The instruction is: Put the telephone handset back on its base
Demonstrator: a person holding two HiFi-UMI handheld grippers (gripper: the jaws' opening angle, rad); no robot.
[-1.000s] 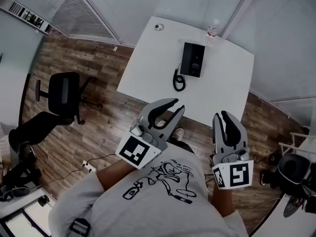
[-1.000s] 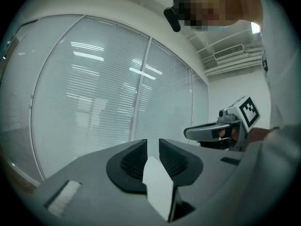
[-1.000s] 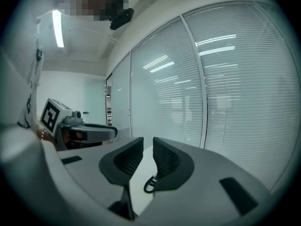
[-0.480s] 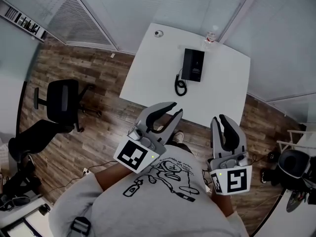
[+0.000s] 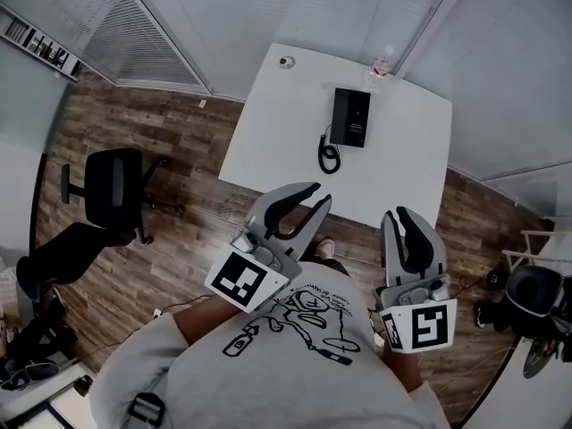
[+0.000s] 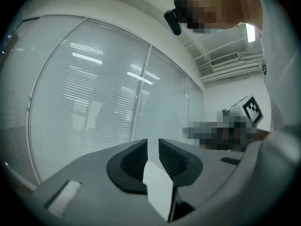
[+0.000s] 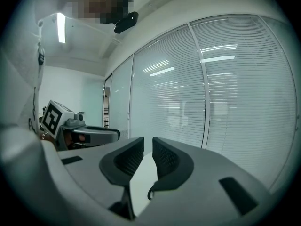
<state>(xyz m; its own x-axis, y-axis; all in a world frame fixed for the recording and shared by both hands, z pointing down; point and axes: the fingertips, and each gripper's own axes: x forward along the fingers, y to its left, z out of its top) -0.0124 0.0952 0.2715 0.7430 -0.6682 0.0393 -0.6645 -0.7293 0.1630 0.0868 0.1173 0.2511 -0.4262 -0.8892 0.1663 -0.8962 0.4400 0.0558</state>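
Whether the telephone (image 5: pixel 349 117) bears its handset is too small to tell.

Telephone (image 5: pixel 349 117) too small and distant for detail

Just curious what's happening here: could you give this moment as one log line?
left gripper: shut, empty | right gripper: shut, empty | phone: on table, untouched

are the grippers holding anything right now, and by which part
Nothing is held. The left gripper and right gripper are both empty, short of the table; the telephone lies there untouched.
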